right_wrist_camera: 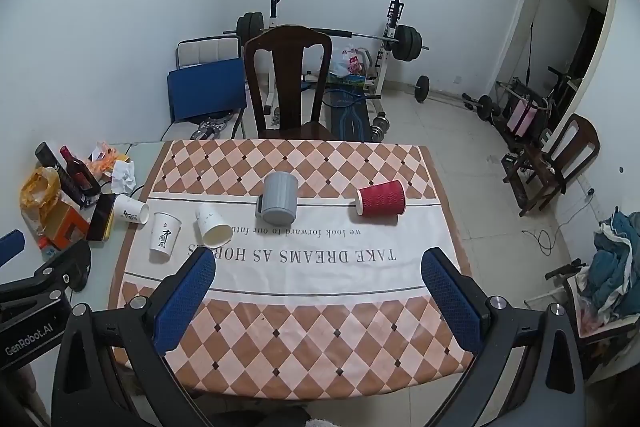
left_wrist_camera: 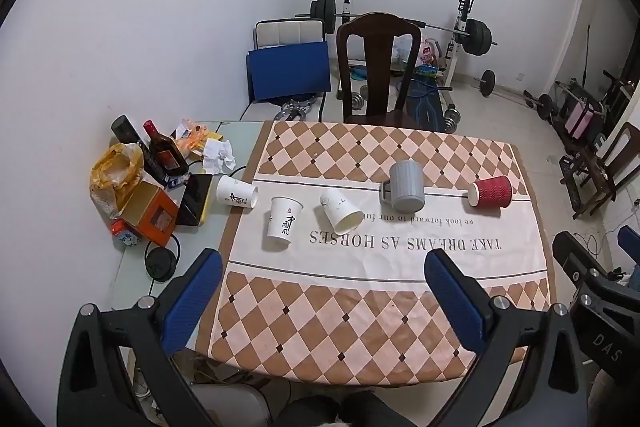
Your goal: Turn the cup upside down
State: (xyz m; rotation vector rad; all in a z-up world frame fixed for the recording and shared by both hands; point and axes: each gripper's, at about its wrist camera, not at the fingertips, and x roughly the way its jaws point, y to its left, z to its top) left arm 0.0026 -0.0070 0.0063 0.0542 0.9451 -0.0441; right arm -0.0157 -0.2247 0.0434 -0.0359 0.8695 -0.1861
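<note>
- Left wrist view: a table under a brown-and-cream diamond-check tablecloth (left_wrist_camera: 360, 315) printed "TAKE DREAMS AS HORSES" fills the middle; a dark wooden high-backed chair (left_wrist_camera: 378, 67) stands at its far edge
- left gripper (left_wrist_camera: 324, 291), with black arms and blue padded fingers, hangs above the near edge of the cloth; its jaws are wide apart and hold nothing
- right gripper (right_wrist_camera: 320, 287), of the same build, is also spread wide and empty over the near part of the cloth in the right wrist view
- ribbed grey plastic mug with a handle (left_wrist_camera: 404, 187) lies on its side near the cloth's centre; its handle points left
- red ribbed paper cup (left_wrist_camera: 491, 191) lies on its side to the right of the mug, well apart from it
- white paper cup with black calligraphy (left_wrist_camera: 283, 223) stands on the cloth's left part, wider end up
- plain white paper cup (left_wrist_camera: 340, 211) lies tipped just right of it, mouth toward the camera
- another white printed paper cup (left_wrist_camera: 237, 191) lies on its side at the cloth's left border
</note>
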